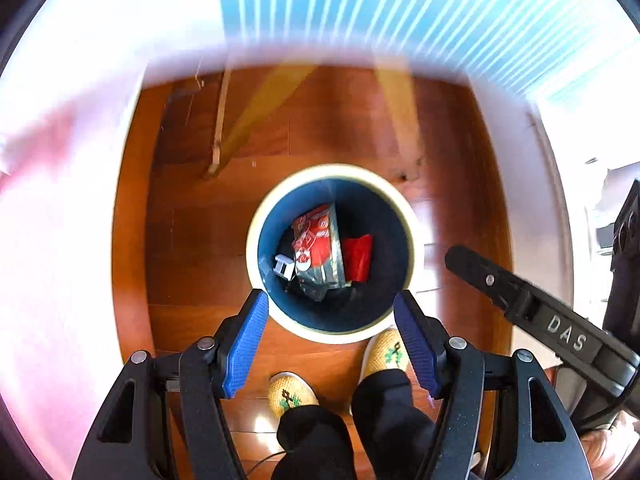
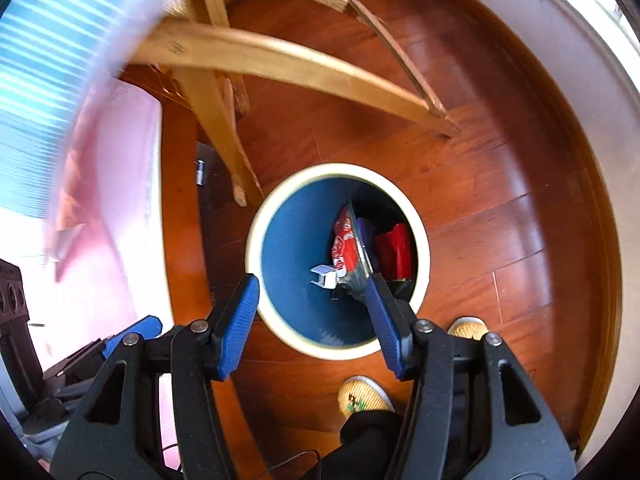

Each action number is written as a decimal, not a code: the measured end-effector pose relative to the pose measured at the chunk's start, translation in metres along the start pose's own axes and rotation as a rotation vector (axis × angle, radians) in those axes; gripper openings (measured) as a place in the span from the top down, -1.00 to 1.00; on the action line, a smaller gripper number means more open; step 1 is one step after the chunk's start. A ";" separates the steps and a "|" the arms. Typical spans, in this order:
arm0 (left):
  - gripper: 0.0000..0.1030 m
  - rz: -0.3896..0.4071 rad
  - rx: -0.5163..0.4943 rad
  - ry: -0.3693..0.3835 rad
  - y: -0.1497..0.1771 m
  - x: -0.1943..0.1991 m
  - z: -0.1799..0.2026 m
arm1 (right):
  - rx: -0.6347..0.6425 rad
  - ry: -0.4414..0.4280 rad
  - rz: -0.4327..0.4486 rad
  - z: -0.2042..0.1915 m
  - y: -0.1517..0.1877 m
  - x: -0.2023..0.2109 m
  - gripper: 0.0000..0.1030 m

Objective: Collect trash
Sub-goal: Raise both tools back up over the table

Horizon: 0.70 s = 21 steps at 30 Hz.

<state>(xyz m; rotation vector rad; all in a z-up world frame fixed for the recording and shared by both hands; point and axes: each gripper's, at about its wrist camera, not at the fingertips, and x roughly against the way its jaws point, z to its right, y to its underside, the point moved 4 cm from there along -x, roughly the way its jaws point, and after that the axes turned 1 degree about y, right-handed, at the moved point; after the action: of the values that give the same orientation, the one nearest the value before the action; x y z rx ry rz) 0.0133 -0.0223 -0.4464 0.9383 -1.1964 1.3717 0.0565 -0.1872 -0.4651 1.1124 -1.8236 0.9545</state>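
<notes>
A crinkled red-and-silver foil wrapper (image 1: 318, 248) lies at centre frame inside the round, blue-lined, cream-rimmed bin (image 1: 256, 236), beside a flat red packet (image 1: 357, 258). The bin stands on glossy wooden floor (image 1: 192, 240). Both the left claw (image 1: 331, 340) and the right claw (image 2: 312, 326) gape wide, empty.

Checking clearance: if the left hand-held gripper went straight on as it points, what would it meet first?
Probably the open bin, then the red wrapper inside it; the left hand-held gripper holds nothing. Depth is unclear.

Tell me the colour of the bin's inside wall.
Blue, with a cream rim; the bin shows its inside wall best in the right wrist view.
</notes>
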 end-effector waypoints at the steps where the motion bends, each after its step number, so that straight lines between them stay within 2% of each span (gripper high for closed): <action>1: -0.29 0.014 -0.003 0.003 -0.003 0.017 0.002 | 0.003 -0.001 0.008 -0.006 -0.002 0.016 -0.02; 15: -0.29 0.216 -0.054 0.085 -0.042 0.264 0.039 | 0.061 -0.012 0.163 -0.112 -0.015 0.237 -0.02; 21: -0.29 0.311 -0.128 0.105 -0.051 0.346 0.054 | 0.104 -0.025 0.256 -0.156 -0.023 0.313 -0.02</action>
<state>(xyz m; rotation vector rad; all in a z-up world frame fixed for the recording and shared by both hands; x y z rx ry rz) 0.0071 -0.0067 -0.0928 0.5996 -1.3724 1.5459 0.0158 -0.1628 -0.1176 0.9709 -1.9890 1.1993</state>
